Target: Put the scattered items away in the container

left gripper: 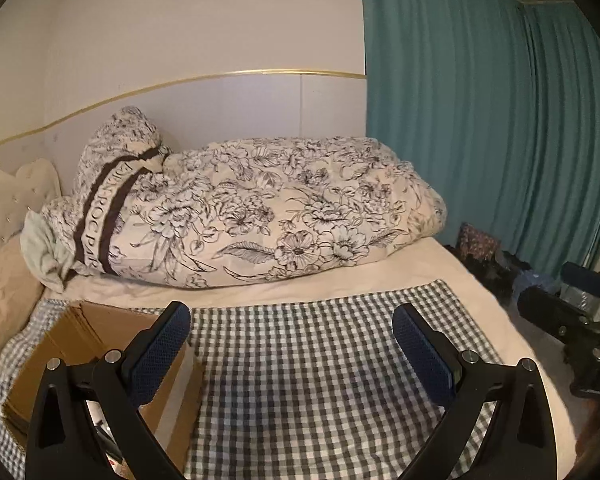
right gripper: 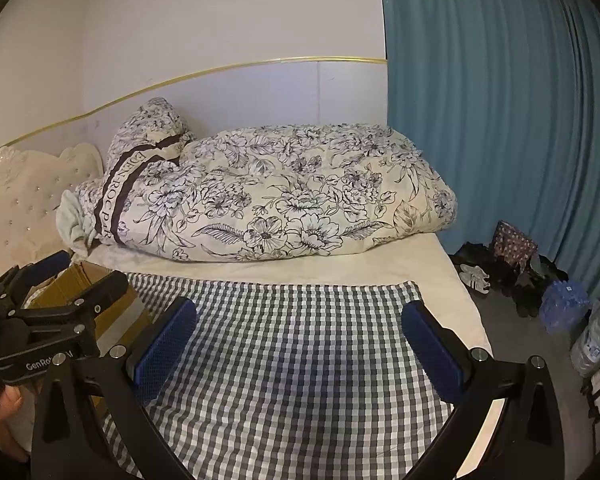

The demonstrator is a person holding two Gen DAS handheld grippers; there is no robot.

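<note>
A: How does the left tool (left gripper: 292, 340) stand?

B: Jaws spread wide, nothing between them; its blue pads (left gripper: 158, 350) hang over the checked cloth (left gripper: 320, 360); its left finger stands in front of the box (left gripper: 80, 344).

A: And the right tool (right gripper: 300, 340)?

B: The same; wide apart and empty, over the cloth's middle; from its own camera the left tool shows at the left edge, over the box, with a hand under it.

A: Where is the box?

B: On the bed (right gripper: 440, 280), at the cloth's left end, near the headboard (right gripper: 28, 200); it is brown cardboard, its flaps open; something shows inside at the lower edge of the left view, too hidden by the tool to name.

A: Any loose items on the cloth?

B: I see none on the part in view between and beyond the fingers.

A: Farther out?

B: A rolled floral duvet (left gripper: 260, 208) lies along the wall side of the bed, apart from the cloth, with a pale green cloth (left gripper: 44, 252) bunched at its left end; a teal curtain (right gripper: 500, 120) hangs to the right; dark clutter (right gripper: 512, 276) and a pack of bottles (right gripper: 564, 304) lie on the floor below it.
</note>
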